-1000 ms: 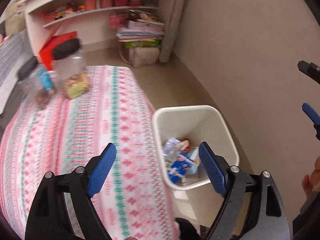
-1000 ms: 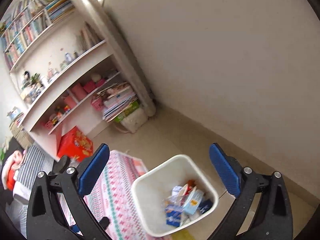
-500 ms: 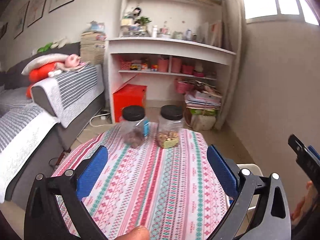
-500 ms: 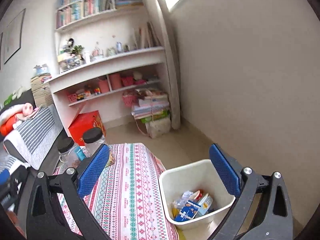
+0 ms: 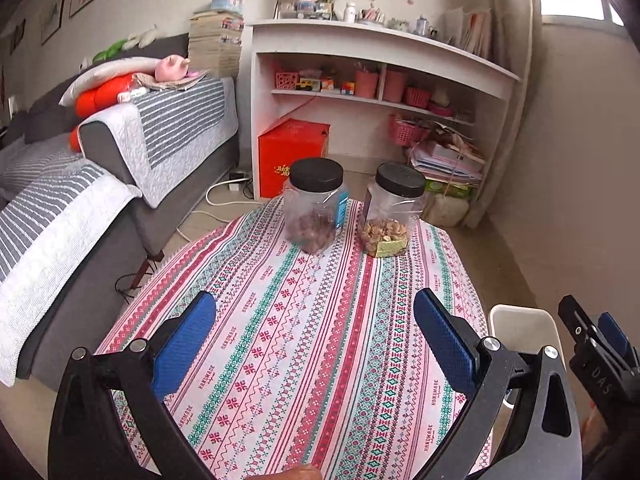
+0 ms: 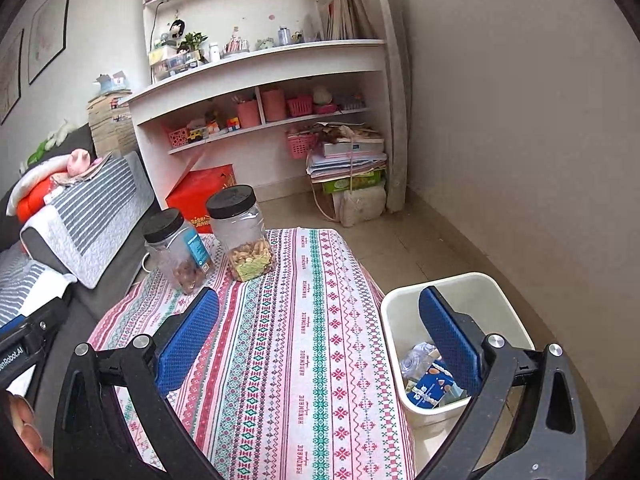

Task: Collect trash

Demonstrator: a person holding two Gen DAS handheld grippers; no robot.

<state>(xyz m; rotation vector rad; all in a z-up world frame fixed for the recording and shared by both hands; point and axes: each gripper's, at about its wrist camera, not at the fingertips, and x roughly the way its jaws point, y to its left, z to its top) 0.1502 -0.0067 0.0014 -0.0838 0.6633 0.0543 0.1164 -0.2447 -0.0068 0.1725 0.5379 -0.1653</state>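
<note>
1. The near counter (image 5: 312, 360) lies bare, open to either gripper.
2. Two jars (image 5: 316, 204) (image 5: 394, 210) block its far end, a narrow gap between them.
3. The bin (image 6: 472, 292) is open-topped beside the counter.

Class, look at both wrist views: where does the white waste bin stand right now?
The waste bin stands on the floor against the table's right edge, near the wall, low right in the right wrist view; the left wrist view shows only its rim.
</note>
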